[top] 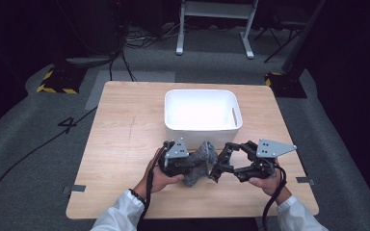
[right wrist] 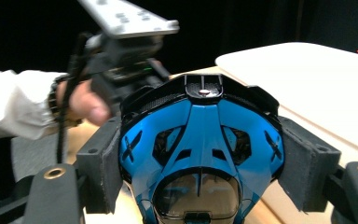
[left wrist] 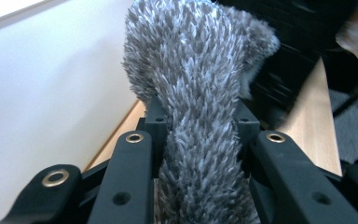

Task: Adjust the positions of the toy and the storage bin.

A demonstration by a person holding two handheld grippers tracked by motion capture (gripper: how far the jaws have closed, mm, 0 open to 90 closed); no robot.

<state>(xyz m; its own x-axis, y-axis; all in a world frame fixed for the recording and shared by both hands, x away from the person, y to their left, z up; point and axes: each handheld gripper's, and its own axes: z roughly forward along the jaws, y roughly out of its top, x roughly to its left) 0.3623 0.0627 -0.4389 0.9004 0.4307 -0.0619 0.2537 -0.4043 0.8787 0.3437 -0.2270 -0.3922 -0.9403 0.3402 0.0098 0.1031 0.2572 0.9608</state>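
1. The wooden table [top: 125,144] spreads out in front of you in the high view; its near edge meets your white sleeves, and grey floor lies all round it.
2. The white bin [top: 202,129] stands on the far half of the table, near the middle; in your left gripper view its wall [left wrist: 42,93] rises close on the left of the picture.
3. Your left gripper [top: 192,166] sits just in front of the bin, pointing toward your right one; its jaws are pressed in on the grey fluffy slipper [top: 203,159], which your left gripper view shows pinched at a narrow waist between them [left wrist: 200,140]; the slipper's wider part fans out beyond the jaws.
4. Your right gripper [top: 219,167] faces the left one across a small gap at the table's near middle; the slipper hangs between the two of them, off the tabletop or barely above it, I cannot tell which.
5. In your right gripper view the jaws are clamped on both sides of a blue and black object [right wrist: 200,149]; its glossy ribbed shell has a clear window low down; what it is I cannot tell.
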